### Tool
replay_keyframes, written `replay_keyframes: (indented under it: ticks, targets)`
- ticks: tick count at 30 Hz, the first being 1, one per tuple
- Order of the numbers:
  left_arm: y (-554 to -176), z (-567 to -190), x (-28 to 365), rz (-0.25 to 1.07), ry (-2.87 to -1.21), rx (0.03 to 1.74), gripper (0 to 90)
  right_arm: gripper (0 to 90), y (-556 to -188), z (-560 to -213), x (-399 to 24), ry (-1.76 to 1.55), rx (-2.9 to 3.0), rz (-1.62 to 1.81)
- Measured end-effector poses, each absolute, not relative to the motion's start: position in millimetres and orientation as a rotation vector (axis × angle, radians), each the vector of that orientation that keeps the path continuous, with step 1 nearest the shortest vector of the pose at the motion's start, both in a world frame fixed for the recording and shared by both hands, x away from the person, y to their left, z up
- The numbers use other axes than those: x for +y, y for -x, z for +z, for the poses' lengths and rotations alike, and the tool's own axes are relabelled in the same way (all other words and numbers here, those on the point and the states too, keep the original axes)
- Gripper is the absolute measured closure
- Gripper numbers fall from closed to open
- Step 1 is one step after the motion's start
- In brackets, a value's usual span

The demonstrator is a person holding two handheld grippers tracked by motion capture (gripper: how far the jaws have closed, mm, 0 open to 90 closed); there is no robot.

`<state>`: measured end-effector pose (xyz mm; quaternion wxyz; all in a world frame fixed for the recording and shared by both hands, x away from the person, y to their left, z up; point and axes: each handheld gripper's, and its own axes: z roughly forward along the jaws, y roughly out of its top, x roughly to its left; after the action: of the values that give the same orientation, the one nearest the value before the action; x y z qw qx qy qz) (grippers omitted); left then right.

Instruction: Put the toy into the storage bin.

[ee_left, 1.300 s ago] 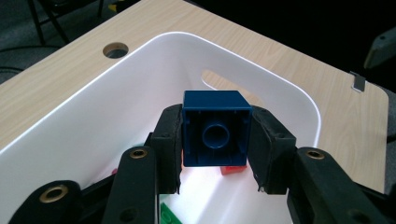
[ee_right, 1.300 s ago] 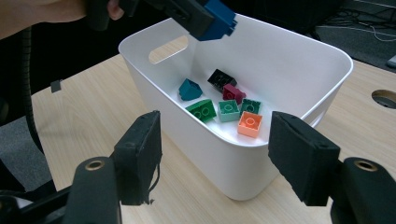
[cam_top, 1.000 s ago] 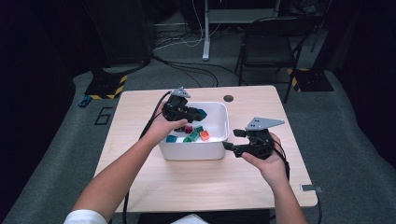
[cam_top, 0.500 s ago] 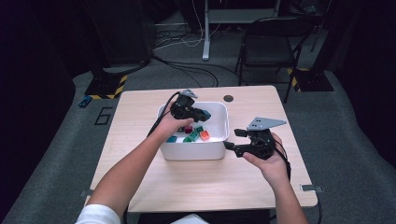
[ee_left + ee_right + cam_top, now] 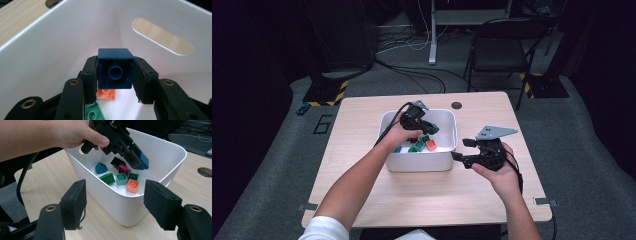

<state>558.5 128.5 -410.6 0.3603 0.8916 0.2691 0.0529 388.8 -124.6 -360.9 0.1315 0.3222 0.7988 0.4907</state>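
your left gripper [image 5: 428, 126] is down inside the white plastic bin [image 5: 446, 161], clamped on a dark blue plastic building brick [image 5: 115, 68]. in the left gripper view the brick sits squarely between the two black pads, one pressing each side, with its hollow underside facing the camera and the bin's white wall with its oval handle slot [image 5: 162, 40] behind it. in the right gripper view you can see the same brick [image 5: 143, 160] at the tip of your left gripper [image 5: 136, 160], tilted downward and held above the bin's floor, not touching the loose pieces under it.

below it, on the floor of the bin, lie an orange brick [image 5: 132, 186], a light green brick [image 5: 121, 179], a darker green brick [image 5: 107, 178], a dark red brick [image 5: 124, 169], a black brick [image 5: 117, 161] and a teal sloped piece [image 5: 101, 167], all close together. the orange and light green ones show just under the held brick in the left gripper view too.

your right gripper [image 5: 463, 148] rests outside the bin, just beside its right wall, over the light wooden table [image 5: 362, 115]. its jaws stand wide apart with nothing between them, pointing at the bin. your right hand [image 5: 496, 167] holds it low and level, with the grey three-cornered plate [image 5: 495, 132] on top.
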Motion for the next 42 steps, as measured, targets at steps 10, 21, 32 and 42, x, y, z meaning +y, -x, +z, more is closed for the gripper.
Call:
replay_keyframes:
  ticks: [10, 21, 32, 42]
  targets:
    - [-555.4, -412.4, 127.4, 0.164, -2.338, 0.677, 49.0, 34.4, -389.0, -361.4, -124.8, -0.939, 2.319, 1.425]
    - [-544.0, -379.6, 155.3, 0.208, -2.247, 0.691, 42.3, 34.4, -389.1, -361.6, -124.6, -0.944, 2.319, 1.420]
    - [-528.0, -351.3, 201.4, 0.279, -2.179, 0.749, 41.8, 34.4, -388.9, -361.5, -124.0, -0.944, 2.319, 1.418]
    - [-503.5, -331.2, 232.0, 0.352, -2.144, 0.766, 40.8, 34.4, -388.8, -361.8, -123.3, -0.943, 2.322, 1.414]
